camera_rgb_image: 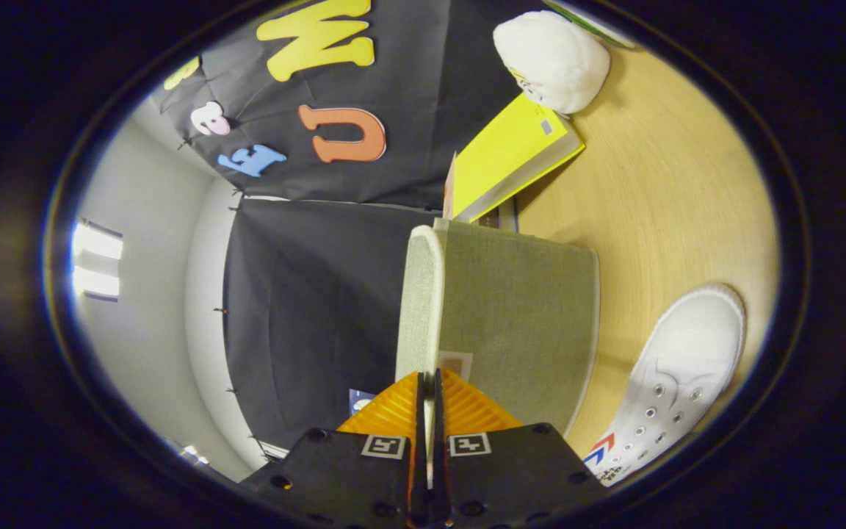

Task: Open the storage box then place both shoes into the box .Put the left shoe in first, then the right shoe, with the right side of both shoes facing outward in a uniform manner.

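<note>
Hand-held gripper [428,382] clamped on the grey fabric storage box lid [420,294], lid edge between both fingers, box [518,323] on counter [673,191], white sneaker [676,375] just beside it.

The gripper [429,382] is closed on the lid edge of the grey-green fabric storage box [518,323]. White canvas shoe [676,375] lies beside the box on the pale wooden table [673,184]; yellow book [511,158] and white plush toy [551,59] lie beyond.

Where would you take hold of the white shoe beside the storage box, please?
Probably at the collar of the white shoe, coming from above its opening: the laced top faces the camera and the rim looks thin enough to pinch. First the gripper, shut on the lid of the storage box, must let go.
</note>
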Tool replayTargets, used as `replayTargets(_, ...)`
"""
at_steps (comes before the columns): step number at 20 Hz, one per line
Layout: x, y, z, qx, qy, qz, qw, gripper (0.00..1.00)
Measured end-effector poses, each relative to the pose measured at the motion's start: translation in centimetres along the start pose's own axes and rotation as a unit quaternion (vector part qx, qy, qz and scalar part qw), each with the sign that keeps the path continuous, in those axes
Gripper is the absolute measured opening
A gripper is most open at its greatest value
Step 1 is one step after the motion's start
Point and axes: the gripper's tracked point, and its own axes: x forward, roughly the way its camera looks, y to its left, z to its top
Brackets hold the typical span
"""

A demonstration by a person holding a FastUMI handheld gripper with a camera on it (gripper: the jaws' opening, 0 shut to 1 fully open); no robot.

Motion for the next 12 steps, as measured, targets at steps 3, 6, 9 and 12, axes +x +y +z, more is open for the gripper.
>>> replayTargets(3, -0.3, 2.8, -0.3, -0.021, -0.003, 0.001, 1.0, 0.05)
replayTargets(6, 0.2, 6.0, -0.9, -0.048, -0.002, 0.003, 0.999, 0.05)
replayTargets(9, 1.3, 8.8, -1.4, -0.064, 0.005, 0.008, 0.998, 0.05)
replayTargets(12, 3.5, 10.8, -1.8, -0.075, 0.007, 0.006, 0.997, 0.05)
